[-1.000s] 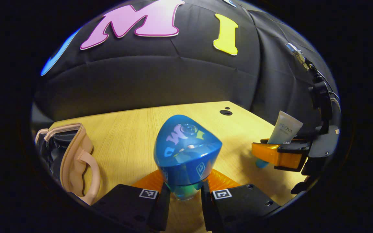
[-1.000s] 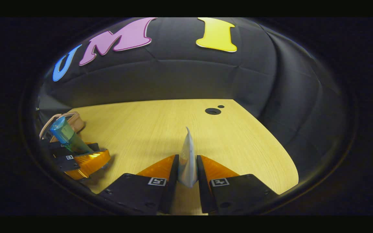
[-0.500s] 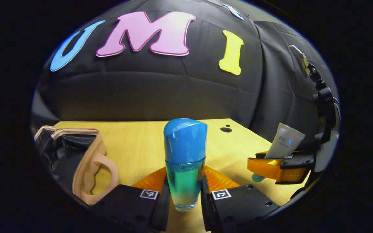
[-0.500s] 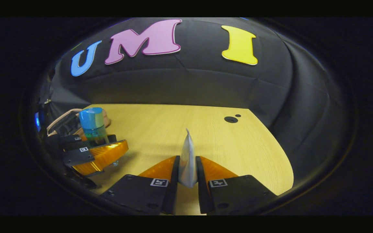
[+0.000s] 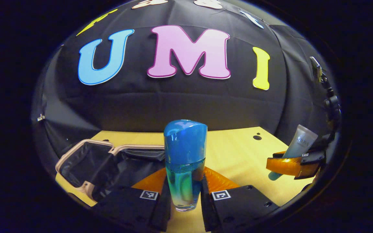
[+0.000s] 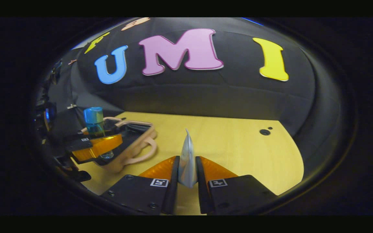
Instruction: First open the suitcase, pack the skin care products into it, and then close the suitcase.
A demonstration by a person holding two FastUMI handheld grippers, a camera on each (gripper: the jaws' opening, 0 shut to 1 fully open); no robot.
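1 bottle [image 5: 185, 165], 1 tube [image 5: 298, 145], 1 open suitcase [image 5: 86, 165], 2 grippers, and seemingly 2 holes in 1 table [image 6: 238, 145].

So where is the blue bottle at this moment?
The blue bottle stands upright between the left gripper's fingers. In the right gripper view it is at the left, over the open suitcase.

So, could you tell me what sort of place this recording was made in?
Probably a staged recording booth rather than a home: black cloth wall behind a bare wooden table, with just an open suitcase, a blue bottle and a tube held in the grippers.
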